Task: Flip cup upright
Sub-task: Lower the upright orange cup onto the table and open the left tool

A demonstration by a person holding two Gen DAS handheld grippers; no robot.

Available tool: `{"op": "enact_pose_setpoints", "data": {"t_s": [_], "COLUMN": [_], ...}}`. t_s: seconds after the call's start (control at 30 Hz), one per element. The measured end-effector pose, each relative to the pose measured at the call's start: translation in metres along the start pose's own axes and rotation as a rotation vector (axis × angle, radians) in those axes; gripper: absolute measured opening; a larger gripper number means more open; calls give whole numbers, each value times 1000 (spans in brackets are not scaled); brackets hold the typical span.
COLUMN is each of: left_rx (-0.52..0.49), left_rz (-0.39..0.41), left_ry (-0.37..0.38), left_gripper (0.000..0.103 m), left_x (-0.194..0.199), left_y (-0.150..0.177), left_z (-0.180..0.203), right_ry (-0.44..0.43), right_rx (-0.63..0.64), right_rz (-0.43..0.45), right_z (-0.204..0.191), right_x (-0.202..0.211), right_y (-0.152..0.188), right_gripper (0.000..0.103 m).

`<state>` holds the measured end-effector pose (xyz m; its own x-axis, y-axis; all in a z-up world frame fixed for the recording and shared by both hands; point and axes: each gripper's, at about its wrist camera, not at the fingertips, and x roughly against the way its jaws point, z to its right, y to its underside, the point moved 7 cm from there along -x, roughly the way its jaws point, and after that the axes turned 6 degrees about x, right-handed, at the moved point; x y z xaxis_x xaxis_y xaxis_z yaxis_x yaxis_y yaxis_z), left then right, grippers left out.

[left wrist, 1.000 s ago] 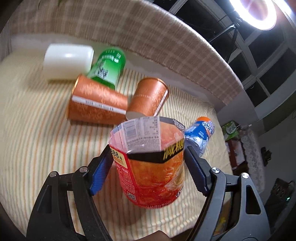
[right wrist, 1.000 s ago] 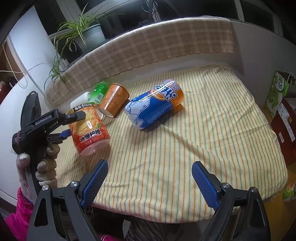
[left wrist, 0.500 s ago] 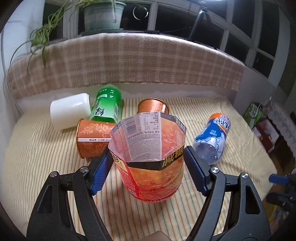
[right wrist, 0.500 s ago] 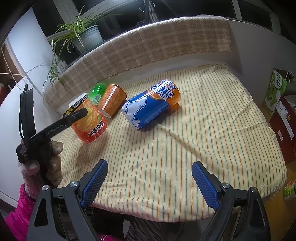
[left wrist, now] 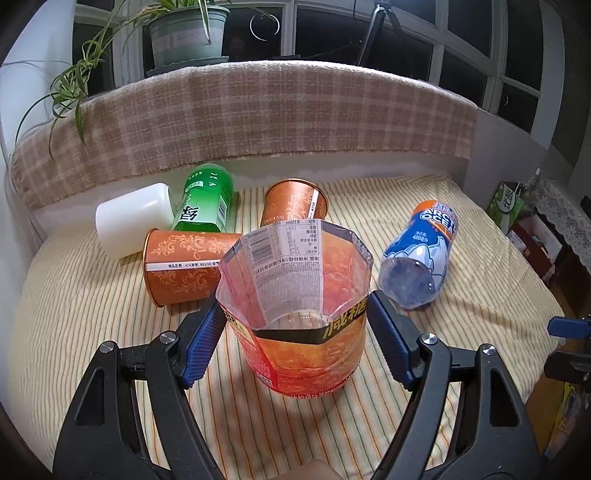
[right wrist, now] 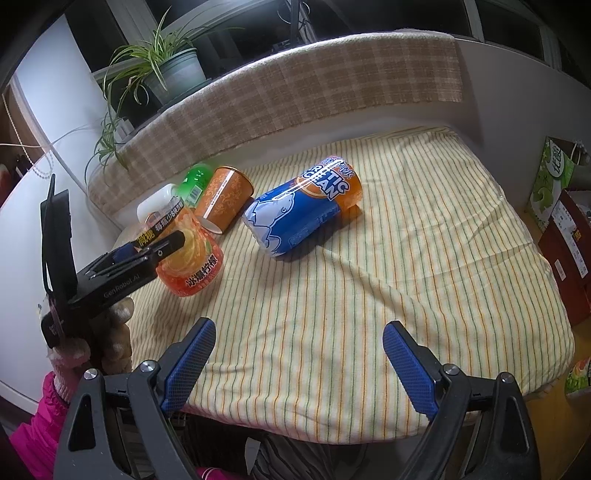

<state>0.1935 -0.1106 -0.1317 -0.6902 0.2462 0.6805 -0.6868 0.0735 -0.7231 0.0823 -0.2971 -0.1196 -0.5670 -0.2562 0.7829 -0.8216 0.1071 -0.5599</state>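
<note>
An orange plastic cup (left wrist: 306, 332) with a black band stands upright, mouth up, on the striped cloth (left wrist: 74, 302). My left gripper (left wrist: 295, 332) is shut on it, one blue pad on each side. It also shows in the right wrist view (right wrist: 190, 254), held by the left gripper (right wrist: 147, 254). My right gripper (right wrist: 295, 362) is open and empty over the cloth's (right wrist: 406, 258) front edge. A blue and orange cup (right wrist: 301, 210) lies on its side in the middle; it also shows in the left wrist view (left wrist: 421, 254).
Two copper cups (left wrist: 181, 266) (left wrist: 293, 205), a green cup (left wrist: 205, 199) and a white cup (left wrist: 135, 218) lie on their sides at the back left. A plaid-covered ledge (left wrist: 258, 110) with a potted plant (left wrist: 184, 33) runs behind. Boxes (right wrist: 554, 184) stand beyond the right edge.
My left gripper has turned the orange cup from tilted to upright and lowered it onto the cloth. The right gripper has hardly moved.
</note>
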Motion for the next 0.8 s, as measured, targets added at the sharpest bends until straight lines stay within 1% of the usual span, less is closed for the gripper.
{"op": "enact_pose_setpoints", "data": {"t_s": [0.57, 0.7, 0.8], "left_rx": [13, 34, 37], "left_rz": [-34, -68, -84], "left_ry": [79, 115, 126], "left_gripper": [80, 81, 82], "left_x": [10, 10, 10], "left_y": [9, 12, 17], "left_z": [1, 1, 2], "right_ry": [-4, -4, -6], "right_rx": [15, 16, 20], "right_rz": [1, 2, 4], "right_z": [-9, -9, -11], "right_x": [2, 2, 4], "right_y": [0, 0, 0], "right_gripper": [93, 93, 93]}}
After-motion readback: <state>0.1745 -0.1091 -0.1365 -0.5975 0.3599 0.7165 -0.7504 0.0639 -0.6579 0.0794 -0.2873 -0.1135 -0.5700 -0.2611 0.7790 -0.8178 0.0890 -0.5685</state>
